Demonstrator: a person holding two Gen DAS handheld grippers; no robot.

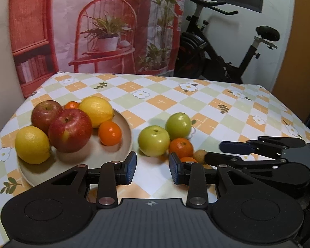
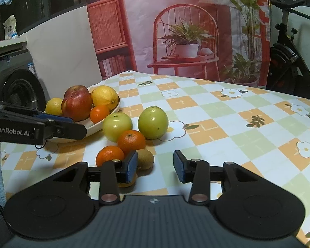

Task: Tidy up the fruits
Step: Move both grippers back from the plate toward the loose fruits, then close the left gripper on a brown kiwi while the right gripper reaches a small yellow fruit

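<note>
A checked tablecloth covered the table. The left gripper hovered with jaws apart, grasping nothing, the plate of apples, lemons and oranges at its ten o'clock. The right gripper was likewise released; loose green apples lay at its twelve o'clock.

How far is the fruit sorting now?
Done: two red apples, lemons and small oranges lie in the bowl. In hand: nothing; left gripper and right gripper are open, empty. Left: two green apples, oranges and a kiwi on the table.
</note>
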